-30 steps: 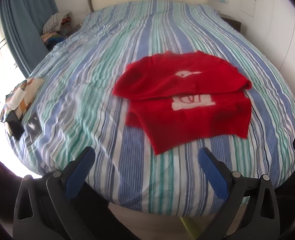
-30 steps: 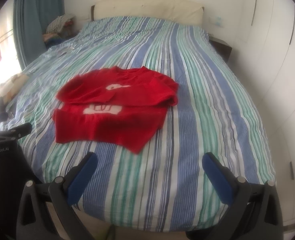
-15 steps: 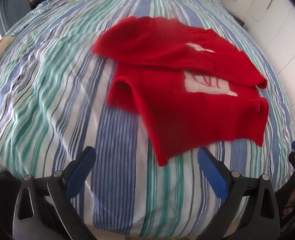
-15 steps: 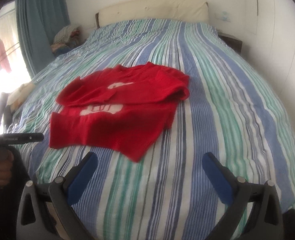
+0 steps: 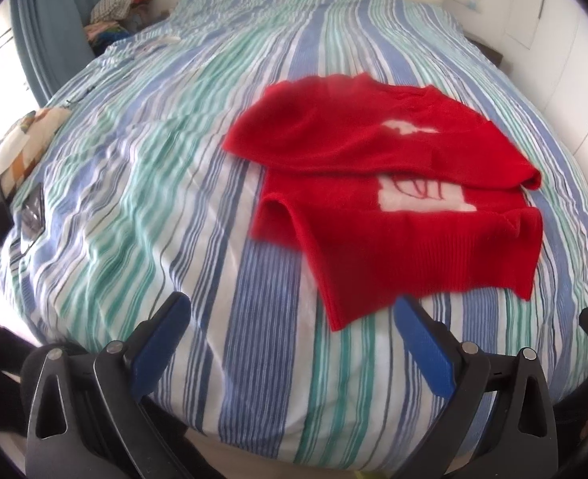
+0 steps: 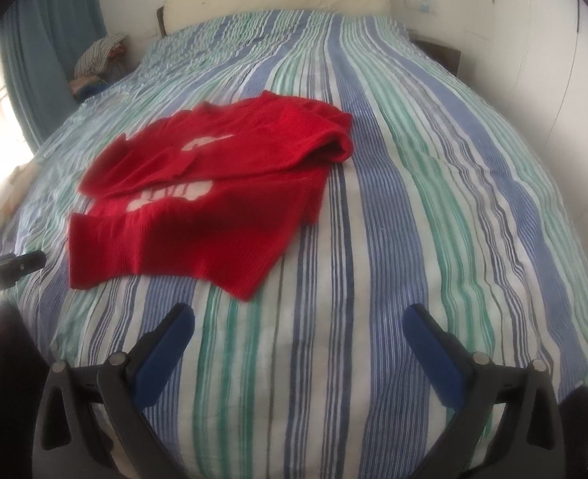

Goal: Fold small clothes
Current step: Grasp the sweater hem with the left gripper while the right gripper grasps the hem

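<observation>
Red sweater (image 5: 389, 207): spread on the striped bed (image 5: 142, 183) near the foot edge, upper part with sleeves doubled down over the white chest motif, hem nearest the edge; laid flat, probably so a further fold can be taken from the hem corners. One lower corner slightly lifted and curled.

Left gripper (image 5: 290, 335): fingers spread wide, holding nothing, poised over the foot of the bed, just short of the nearest hem corner.

Right gripper (image 6: 298, 339): fingers likewise wide apart and empty, over bare cover beside the sweater's right corner, apart from the cloth.

Clothes pile (image 5: 118, 0): far corner by the blue curtain (image 5: 46, 32), out of reach.

Fold judged partly done.
</observation>
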The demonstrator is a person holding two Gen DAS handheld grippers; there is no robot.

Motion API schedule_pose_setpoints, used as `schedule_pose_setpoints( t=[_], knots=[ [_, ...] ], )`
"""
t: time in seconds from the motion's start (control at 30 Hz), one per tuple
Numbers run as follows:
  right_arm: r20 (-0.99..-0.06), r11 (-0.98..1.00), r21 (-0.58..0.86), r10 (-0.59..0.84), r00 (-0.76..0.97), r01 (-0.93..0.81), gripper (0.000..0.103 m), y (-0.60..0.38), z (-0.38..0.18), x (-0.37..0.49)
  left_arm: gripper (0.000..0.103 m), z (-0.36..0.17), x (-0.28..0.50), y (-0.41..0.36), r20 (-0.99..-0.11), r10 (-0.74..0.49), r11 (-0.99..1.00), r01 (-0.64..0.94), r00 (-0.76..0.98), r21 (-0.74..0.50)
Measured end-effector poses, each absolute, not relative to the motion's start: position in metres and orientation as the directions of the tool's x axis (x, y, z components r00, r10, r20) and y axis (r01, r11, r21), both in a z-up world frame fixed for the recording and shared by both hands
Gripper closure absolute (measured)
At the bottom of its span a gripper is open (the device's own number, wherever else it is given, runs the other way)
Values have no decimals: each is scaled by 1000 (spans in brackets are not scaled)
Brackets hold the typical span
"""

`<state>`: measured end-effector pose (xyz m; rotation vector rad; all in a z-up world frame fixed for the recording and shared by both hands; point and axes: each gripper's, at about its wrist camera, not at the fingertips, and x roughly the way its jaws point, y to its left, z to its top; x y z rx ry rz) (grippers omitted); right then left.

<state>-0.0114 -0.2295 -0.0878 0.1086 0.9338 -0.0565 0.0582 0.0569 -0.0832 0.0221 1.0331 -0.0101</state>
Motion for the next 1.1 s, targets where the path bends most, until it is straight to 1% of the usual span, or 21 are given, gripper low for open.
schedule_pose_setpoints(
  t=[0.13, 0.23, 0.3, 0.37, 0.4, 0.43, 0.5, 0.57, 0.6, 0.63, 0.67, 0.73, 0.77, 0.8, 0.83, 0.87, 0.9, 0.93, 1.0, 1.1],
  knots=[
    [-787, 996, 51, -7, 616, 78, 0, -224, -80, -15, 1, -87, 64, 51, -859, 40, 998, 22, 510, 60],
    [-785, 996, 47, -9, 619, 73, 0, -222, -81, -13, 1, -94, 68, 54, -867, 35, 998, 20, 497, 52],
    [-781, 996, 61, 6, 625, 67, 0, -221, -83, -12, 1, -106, 75, 61, -882, -14, 1000, 27, 472, -2],
    [-758, 994, 97, 48, 650, 39, 0, -222, -88, -11, 1, -126, 87, 70, -908, -141, 990, 41, 395, -136],
    [-739, 990, 137, 93, 667, 14, 0, -224, -93, -10, 2, -135, 93, 76, -908, -207, 977, 39, 363, -207],
    [-724, 984, 178, 137, 676, -9, 0, -227, -99, -7, 2, -141, 98, 80, -905, -249, 967, 35, 345, -253],
    [-725, 969, 245, 199, 660, -23, 0, -234, -116, 5, 2, -146, 104, 83, -899, -268, 962, 44, 347, -270],
    [-730, 949, 314, 253, 635, -18, 1, -242, -131, 17, 2, -146, 108, 77, -890, -263, 965, 83, 373, -250],
    [-726, 937, 349, 280, 628, -14, 5, -245, -137, 22, 4, -147, 110, 73, -888, -259, 966, 97, 380, -240],
    [-719, 920, 391, 312, 621, -9, 10, -248, -143, 28, 10, -149, 111, 69, -888, -259, 966, 108, 380, -236],
    [-711, 899, 437, 351, 609, -8, 12, -250, -149, 35, 16, -152, 114, 65, -889, -263, 965, 116, 374, -237],
    [-689, 849, 529, 430, 583, -1, 23, -252, -162, 47, 54, -160, 118, 58, -905, -266, 964, 121, 334, -238],
    [-675, 822, 569, 472, 567, -7, 25, -251, -167, 53, 68, -164, 119, 56, -912, -266, 963, 116, 312, -242],
    [-666, 804, 594, 503, 552, -17, 35, -248, -172, 58, 100, -166, 120, 57, -913, -284, 958, 111, 292, -263],
    [-669, 799, 601, 517, 534, -22, 58, -245, -176, 61, 100, -167, 118, 60, -912, -306, 952, 102, 275, -289],
    [-680, 802, 597, 524, 512, -27, 77, -241, -177, 64, 100, -162, 115, 64, -909, -314, 949, 97, 274, -299],
    [-698, 810, 586, 524, 488, -31, 98, -238, -177, 66, 100, -154, 110, 70, -905, -326, 945, 101, 274, -310],
    [-713, 823, 567, 513, 478, -37, 98, -237, -171, 63, 100, -145, 104, 76, -901, -340, 941, 110, 271, -321],
    [-705, 824, 562, 522, 480, -72, 99, -241, -149, 51, 100, -124, 88, 90, -895, -358, 933, 143, 266, -331],
    [-708, 820, 564, 539, 456, -93, 99, -252, -115, 22, 100, -103, 67, 103, -911, -336, 937, 182, 240, -298]
  ],
)
